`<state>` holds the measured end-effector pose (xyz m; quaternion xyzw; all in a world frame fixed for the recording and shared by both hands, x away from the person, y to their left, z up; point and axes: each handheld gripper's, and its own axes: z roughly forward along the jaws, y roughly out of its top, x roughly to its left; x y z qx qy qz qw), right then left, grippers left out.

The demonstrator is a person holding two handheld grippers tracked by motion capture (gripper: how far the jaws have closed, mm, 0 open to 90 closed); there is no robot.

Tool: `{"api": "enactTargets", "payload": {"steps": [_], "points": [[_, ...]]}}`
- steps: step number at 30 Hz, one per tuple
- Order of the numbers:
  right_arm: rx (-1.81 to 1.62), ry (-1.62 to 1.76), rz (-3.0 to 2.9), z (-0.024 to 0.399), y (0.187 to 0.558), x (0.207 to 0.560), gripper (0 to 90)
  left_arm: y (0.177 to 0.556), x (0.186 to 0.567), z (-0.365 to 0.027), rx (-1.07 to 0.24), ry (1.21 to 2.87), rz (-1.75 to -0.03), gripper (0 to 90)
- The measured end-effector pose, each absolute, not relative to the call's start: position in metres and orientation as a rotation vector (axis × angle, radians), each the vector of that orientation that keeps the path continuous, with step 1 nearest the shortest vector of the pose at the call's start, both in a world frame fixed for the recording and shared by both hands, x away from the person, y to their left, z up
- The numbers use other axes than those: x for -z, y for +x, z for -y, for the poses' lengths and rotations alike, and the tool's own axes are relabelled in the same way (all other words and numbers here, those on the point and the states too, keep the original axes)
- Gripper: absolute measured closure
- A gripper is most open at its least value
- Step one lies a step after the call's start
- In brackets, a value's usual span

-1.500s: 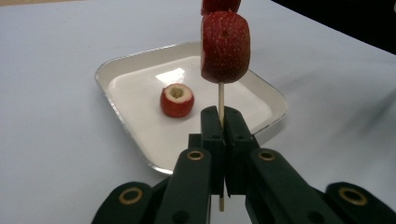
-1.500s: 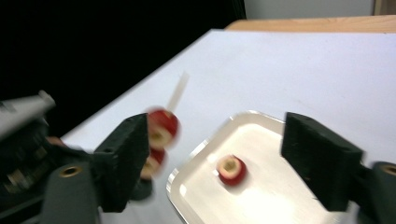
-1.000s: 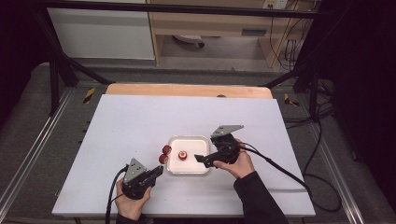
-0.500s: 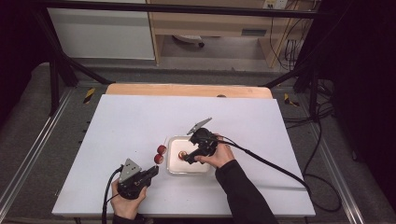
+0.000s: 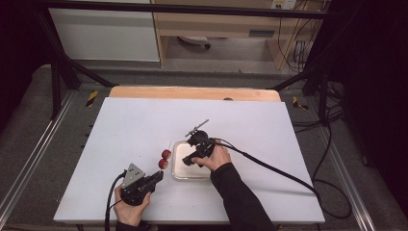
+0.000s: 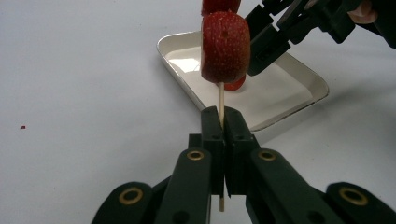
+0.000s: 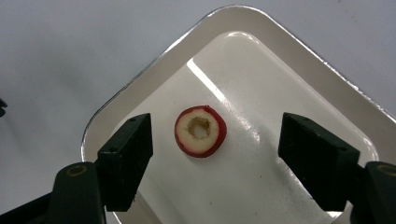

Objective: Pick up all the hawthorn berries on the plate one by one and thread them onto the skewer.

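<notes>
Left gripper (image 5: pixel 156 177) sits near the table's (image 5: pixel 120 120) front edge, left of centre, held in the left hand (image 5: pixel 129 208); jaws clenched on a thin wooden skewer (image 6: pixel 221 100), stick pinched between the pads with a short stub poking out below them. Skewer carries two strawberry pieces; near piece (image 6: pixel 225 47) is a thick slice seen in the left gripper view; far piece (image 6: pixel 220 5) is cut off by the frame top there. In the high view both pieces (image 5: pixel 165 159) show as red blobs just off the left rim of the white tray (image 5: pixel 179 174).

Tray is a shallow white rounded-corner dish, roughly mid-table, slightly toward the front edge; one strawberry slice (image 7: pixel 200 131) lies flat on its floor, pale centre with a hole facing up, red rim around it.

Right gripper (image 7: pixel 212 142) is over the tray, held in the right hand (image 5: pixel 217 157), dark sleeve (image 5: pixel 238 197) coming in from the front edge; jaws released but have just been closing; slice sits between the two pads, nearer the left pad in the right gripper view, a gap on both sides, no contact. Right gripper's cable (image 5: pixel 274 168) trails off toward the table's right front corner. In the left gripper view the right gripper (image 6: pixel 268 44) hangs just behind the skewered fruit, above the tray.
</notes>
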<state>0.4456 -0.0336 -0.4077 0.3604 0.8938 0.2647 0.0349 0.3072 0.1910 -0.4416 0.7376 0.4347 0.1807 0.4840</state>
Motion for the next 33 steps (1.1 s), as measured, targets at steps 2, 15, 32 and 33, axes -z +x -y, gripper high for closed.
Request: {"api": "enactTargets", "payload": {"steps": [2,15,32,33], "points": [[-0.805,1.132,-2.754,0.032,0.446,0.410,30.0,0.307,0.442,-0.191,-0.438,1.793,-1.059,88.5],[-0.760,1.260,-2.730,0.017,0.445,0.418,44.9,0.307,0.442,-0.191,-0.439,1.795,-1.059,88.4],[-0.719,1.318,-2.704,0.014,0.445,0.422,55.8,0.307,0.443,-0.191,-0.436,1.796,-1.056,88.5],[-0.718,1.325,-2.703,0.014,0.445,0.422,56.3,0.307,0.443,-0.190,-0.435,1.797,-1.055,88.5]]}}
